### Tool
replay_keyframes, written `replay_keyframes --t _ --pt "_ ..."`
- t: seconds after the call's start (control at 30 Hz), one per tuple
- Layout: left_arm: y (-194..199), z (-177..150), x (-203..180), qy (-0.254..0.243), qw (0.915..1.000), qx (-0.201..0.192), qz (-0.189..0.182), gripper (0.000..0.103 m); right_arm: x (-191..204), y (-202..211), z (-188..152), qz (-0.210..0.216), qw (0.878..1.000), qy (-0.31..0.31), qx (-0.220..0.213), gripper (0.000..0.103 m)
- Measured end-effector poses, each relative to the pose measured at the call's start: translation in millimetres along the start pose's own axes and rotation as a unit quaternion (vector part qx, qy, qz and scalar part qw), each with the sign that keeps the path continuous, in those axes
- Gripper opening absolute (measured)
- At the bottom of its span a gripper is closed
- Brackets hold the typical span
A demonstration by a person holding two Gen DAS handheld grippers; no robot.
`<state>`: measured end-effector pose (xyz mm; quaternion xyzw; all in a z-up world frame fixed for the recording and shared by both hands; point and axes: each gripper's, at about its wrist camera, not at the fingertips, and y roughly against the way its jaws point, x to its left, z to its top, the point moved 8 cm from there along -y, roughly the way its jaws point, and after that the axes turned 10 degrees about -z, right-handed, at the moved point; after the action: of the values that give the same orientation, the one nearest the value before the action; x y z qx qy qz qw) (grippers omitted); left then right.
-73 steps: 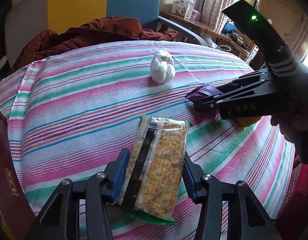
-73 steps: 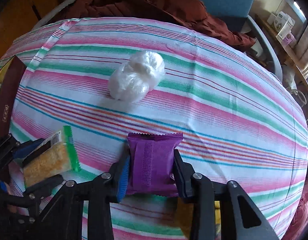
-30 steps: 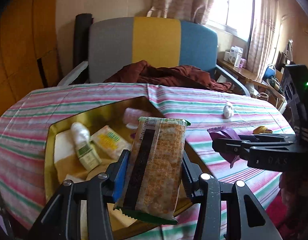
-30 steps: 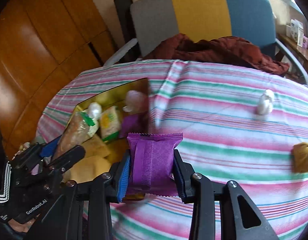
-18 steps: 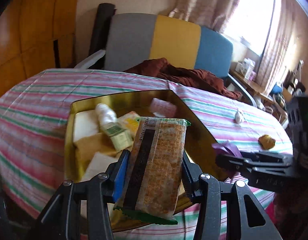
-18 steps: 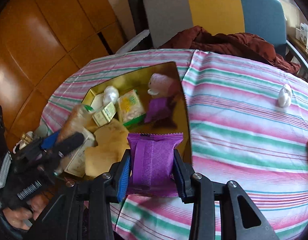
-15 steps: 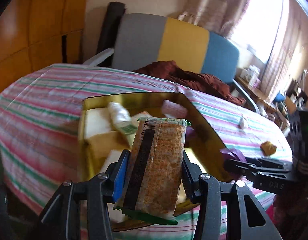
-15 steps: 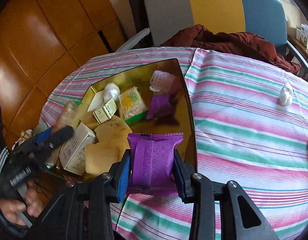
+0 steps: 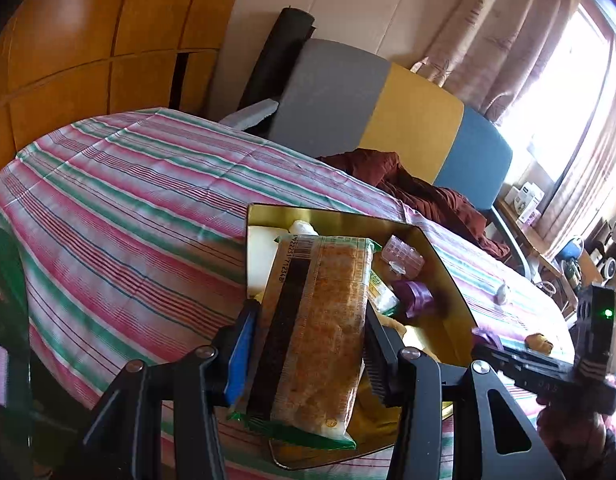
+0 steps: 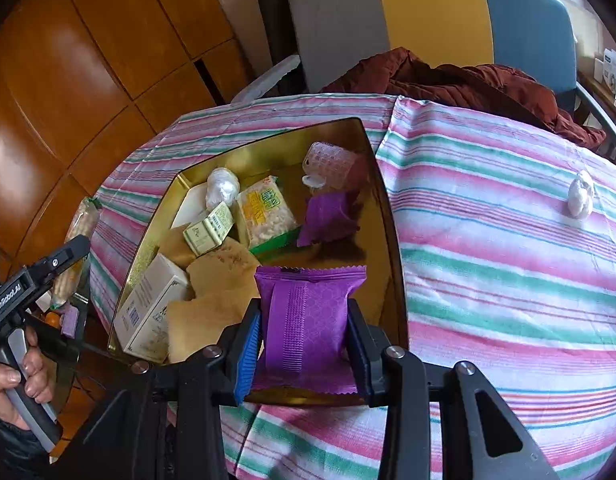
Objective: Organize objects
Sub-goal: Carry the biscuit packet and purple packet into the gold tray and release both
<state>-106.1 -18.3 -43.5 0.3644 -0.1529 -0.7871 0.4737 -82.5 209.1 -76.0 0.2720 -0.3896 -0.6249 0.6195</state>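
— Left gripper [image 9: 308,344]?
— Clamped on the cracker packet [image 9: 314,336], pads pressing its two long sides. Long axis running straight out along the fingers, barcode end pointing away, green-trimmed end hanging near the camera. Held in the air over the near left corner of the gold tin [image 9: 440,264].

— Right gripper [image 10: 304,340]?
— Closed on the purple pouch [image 10: 306,316], squeezed at both side edges. Upright, crimped seam running lengthwise down the middle, serrated top edge pointing away. Held above the tin's [image 10: 390,216] near edge, on its right side.

— Inside the tin?
— A second purple pouch [image 10: 328,216] leaning by the right wall, a clear bubbled pack [image 10: 328,166] in the far right corner, a green-and-yellow snack pack [image 10: 266,210] in the middle, a white ball [image 10: 222,186] by the far wall, a small green-printed box [image 10: 208,230], a white carton [image 10: 152,312] along the left wall, tan sheets near the front.

— On the striped tablecloth [image 10: 508,240]?
— A white wad [image 10: 580,198] lying well apart from the tin, towards the far right edge. Behind the table, a chair [image 10: 428,20] with a dark red garment [image 10: 468,80] draped on it.
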Motion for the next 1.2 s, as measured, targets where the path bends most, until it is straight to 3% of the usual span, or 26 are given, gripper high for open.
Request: replay_keyframes --t 0.27,0.53,0.73,0.8,0.87,1.0,1.2 --pt "-18.7 -2.5 -26.6 -0.016 0.9991 0.023 -0.031 0.049 1.7 -1.1 18.2 -0.001 1.000 0.003 -0.012 0.040" --pt "-48.9 19.3 -68.3 -0.027 0.9962 0.035 -0.076 0.049 1.2 -7.2 27.8 -0.003 1.000 0.004 -0.013 0.040" --pt "-80.2 35.3 -87.2 -0.029 0.9956 0.041 -0.079 0.049 -1.2 -17.0 39.5 -0.008 1.000 0.006 -0.015 0.041" --pt "-97.3 42.4 -85.7 -0.014 0.9965 0.047 -0.067 0.062 -2.0 -22.4 45.6 -0.019 1.000 0.007 -0.018 0.055" --pt "-106.5 48.3 -83.9 0.011 0.9960 0.045 -0.076 0.065 -3.2 -25.5 49.9 -0.035 0.999 0.007 -0.024 0.083" --pt "-104.3 46.5 -82.4 -0.009 0.9976 0.035 -0.058 0.066 -6.3 -24.4 44.9 -0.040 0.999 0.010 -0.028 0.086" --pt "-86.7 16.5 -72.0 -0.046 0.9977 0.043 -0.023 0.070 -12.5 -25.2 27.8 -0.048 0.999 0.005 -0.016 0.089"
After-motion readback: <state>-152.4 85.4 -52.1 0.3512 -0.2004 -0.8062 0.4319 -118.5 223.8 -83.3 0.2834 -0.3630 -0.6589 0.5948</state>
